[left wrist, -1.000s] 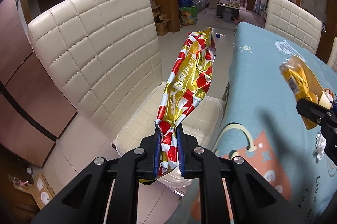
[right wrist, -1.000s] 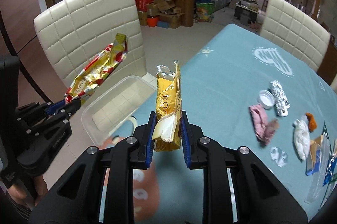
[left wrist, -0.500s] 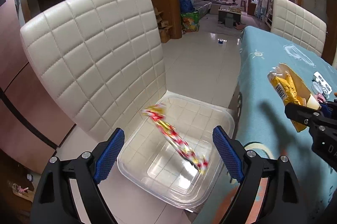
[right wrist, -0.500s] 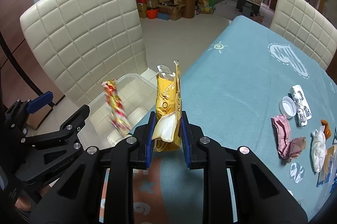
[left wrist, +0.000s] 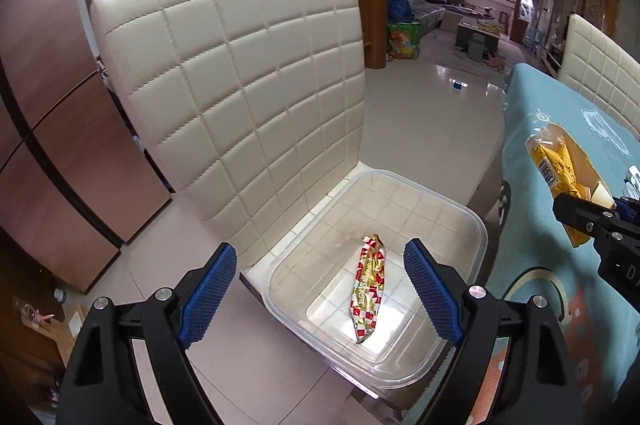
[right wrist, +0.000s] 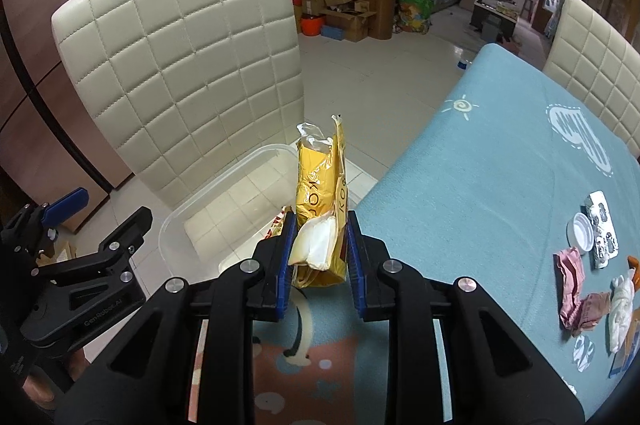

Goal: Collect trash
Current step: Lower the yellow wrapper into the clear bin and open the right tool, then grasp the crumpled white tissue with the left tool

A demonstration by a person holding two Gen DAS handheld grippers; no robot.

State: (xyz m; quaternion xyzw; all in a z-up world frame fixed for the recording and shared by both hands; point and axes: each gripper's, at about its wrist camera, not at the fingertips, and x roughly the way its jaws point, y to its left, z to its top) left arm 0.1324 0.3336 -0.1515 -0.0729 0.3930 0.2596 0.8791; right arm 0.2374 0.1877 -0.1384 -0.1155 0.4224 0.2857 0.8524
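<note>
A clear plastic bin (left wrist: 476,225) sits on the seat of a cream quilted chair (left wrist: 240,73). A red-and-gold wrapper (left wrist: 369,287) lies flat inside it. My left gripper (left wrist: 320,289) is open and empty, just above the bin's near side. My right gripper (right wrist: 320,245) is shut on a yellow snack bag (right wrist: 320,193), held upright at the table's left edge beside the bin (right wrist: 224,201). The bag also shows in the left wrist view (left wrist: 560,177).
The table has a teal cloth (right wrist: 480,161). Several scraps lie at its right: a white cap (right wrist: 582,230), a silver wrapper (right wrist: 602,227), pink crumpled paper (right wrist: 572,285), white tissue (right wrist: 620,305). A second cream chair (right wrist: 592,57) stands at the far side.
My left gripper opened and let go of the red-and-gold wrapper, which fell into the bin and now lies flat. My right gripper moved left toward the bin with the yellow bag.
</note>
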